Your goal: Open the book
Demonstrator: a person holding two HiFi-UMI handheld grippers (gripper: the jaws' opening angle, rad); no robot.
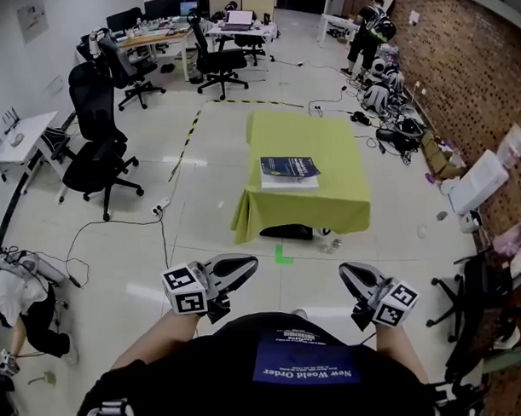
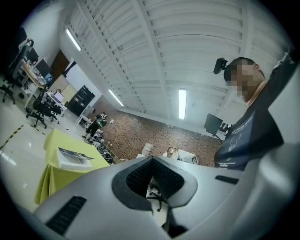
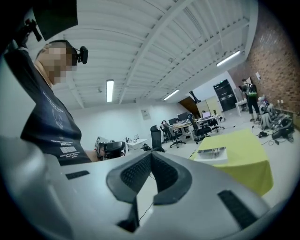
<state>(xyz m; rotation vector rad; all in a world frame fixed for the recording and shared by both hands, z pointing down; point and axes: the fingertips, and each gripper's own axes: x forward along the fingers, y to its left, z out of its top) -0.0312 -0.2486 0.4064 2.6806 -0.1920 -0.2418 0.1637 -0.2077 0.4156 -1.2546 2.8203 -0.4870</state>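
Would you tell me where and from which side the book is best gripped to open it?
Probably the blue cover's edge alone: the book lies flat and closed on the table. Come from its near side, low and level; the spine's side is unclear.

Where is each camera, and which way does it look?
Head view: head-worn, looking down past their dark shirt, left gripper and right gripper at the closed blue book on the yellow-green draped table.
Left gripper view: on that gripper, looking along its shut jaws; dark shirt at right.
Right gripper view: on that gripper, along its shut jaws; shirt at left.
All share the book and table.
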